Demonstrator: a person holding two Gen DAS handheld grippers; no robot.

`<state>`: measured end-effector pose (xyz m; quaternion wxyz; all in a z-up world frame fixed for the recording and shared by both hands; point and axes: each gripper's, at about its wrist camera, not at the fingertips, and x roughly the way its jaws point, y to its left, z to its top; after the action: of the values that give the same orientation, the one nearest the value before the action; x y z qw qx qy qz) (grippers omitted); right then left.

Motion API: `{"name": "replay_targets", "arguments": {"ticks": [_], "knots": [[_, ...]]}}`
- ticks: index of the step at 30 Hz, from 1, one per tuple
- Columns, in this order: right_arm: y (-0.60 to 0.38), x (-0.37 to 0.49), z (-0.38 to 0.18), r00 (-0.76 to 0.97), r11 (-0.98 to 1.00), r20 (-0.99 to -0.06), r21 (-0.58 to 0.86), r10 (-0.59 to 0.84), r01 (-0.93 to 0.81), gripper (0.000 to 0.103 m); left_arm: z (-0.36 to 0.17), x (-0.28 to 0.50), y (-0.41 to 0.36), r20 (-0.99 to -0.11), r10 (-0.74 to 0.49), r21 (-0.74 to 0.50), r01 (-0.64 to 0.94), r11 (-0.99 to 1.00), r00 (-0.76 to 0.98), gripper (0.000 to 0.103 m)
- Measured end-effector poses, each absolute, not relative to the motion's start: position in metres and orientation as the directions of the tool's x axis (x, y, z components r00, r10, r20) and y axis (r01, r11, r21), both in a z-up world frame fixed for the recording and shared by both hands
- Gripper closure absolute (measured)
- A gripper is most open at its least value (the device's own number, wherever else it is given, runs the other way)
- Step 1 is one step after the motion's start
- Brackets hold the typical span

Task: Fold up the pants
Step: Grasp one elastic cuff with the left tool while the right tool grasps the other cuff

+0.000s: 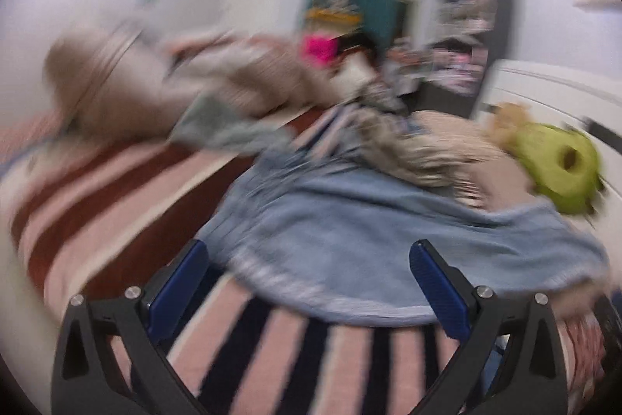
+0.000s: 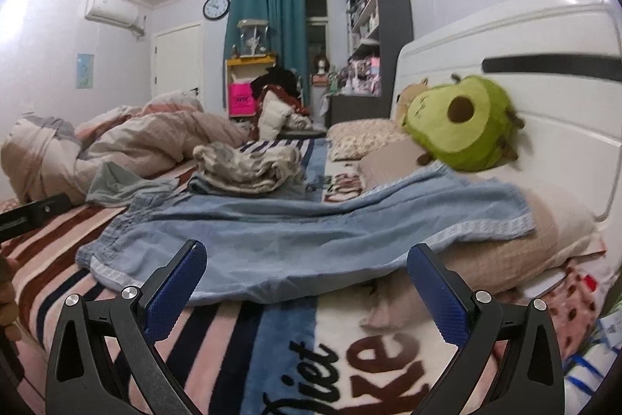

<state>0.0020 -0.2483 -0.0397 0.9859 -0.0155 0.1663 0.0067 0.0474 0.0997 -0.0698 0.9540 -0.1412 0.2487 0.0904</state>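
Light blue denim pants (image 2: pixel 295 244) lie spread across the striped bed blanket (image 2: pixel 241 345), one end draped up over a beige pillow (image 2: pixel 544 240). My right gripper (image 2: pixel 307 259) is open and empty, its blue pads just in front of the pants' near edge. In the blurred left wrist view the same pants (image 1: pixel 373 232) lie just beyond my left gripper (image 1: pixel 311 255), which is open and empty, hovering at the near edge of the cloth.
A folded pile of clothes (image 2: pixel 248 166) sits behind the pants. A crumpled duvet (image 2: pixel 116 139) fills the left of the bed. A green avocado plush (image 2: pixel 462 135) leans on the white headboard (image 2: pixel 544 72). Part of the other tool (image 2: pixel 31 212) shows at far left.
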Motion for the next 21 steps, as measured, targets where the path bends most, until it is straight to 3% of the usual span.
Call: {"name": "replay_targets", "arguments": {"ticks": [4, 9, 13, 18, 20, 21], "knots": [[-0.253, 0.027, -0.060, 0.914, 0.999, -0.403, 0.029, 0.045, -0.036, 0.000, -0.119, 0.073, 0.142, -0.600, 0.133, -0.261, -0.350, 0.900, 0.789, 0.001], [-0.269, 0.063, -0.091, 0.869, 0.994, -0.489, 0.106, 0.076, -0.027, 0.001, -0.163, 0.108, 0.168, -0.666, 0.025, -0.357, -0.348, 0.867, 0.746, 0.002], [-0.290, 0.078, -0.103, 0.855, 0.994, -0.518, 0.101, 0.020, 0.038, 0.001, -0.178, 0.140, 0.171, -0.699, -0.050, -0.407, -0.339, 0.848, 0.713, 0.019], [-0.336, 0.092, -0.097, 0.856, 0.984, -0.515, 0.128, -0.044, 0.127, 0.001, -0.178, 0.177, 0.166, -0.716, -0.064, -0.408, -0.342, 0.847, 0.695, 0.021], [-0.358, 0.098, -0.094, 0.853, 0.971, -0.516, 0.152, -0.080, 0.183, 0.001, -0.176, 0.185, 0.165, -0.715, -0.071, -0.415, -0.341, 0.844, 0.695, 0.031], [-0.370, 0.102, -0.093, 0.852, 0.965, -0.515, 0.163, -0.093, 0.204, 0.001, -0.175, 0.188, 0.164, -0.717, -0.082, -0.421, -0.337, 0.842, 0.692, 0.041]]}}
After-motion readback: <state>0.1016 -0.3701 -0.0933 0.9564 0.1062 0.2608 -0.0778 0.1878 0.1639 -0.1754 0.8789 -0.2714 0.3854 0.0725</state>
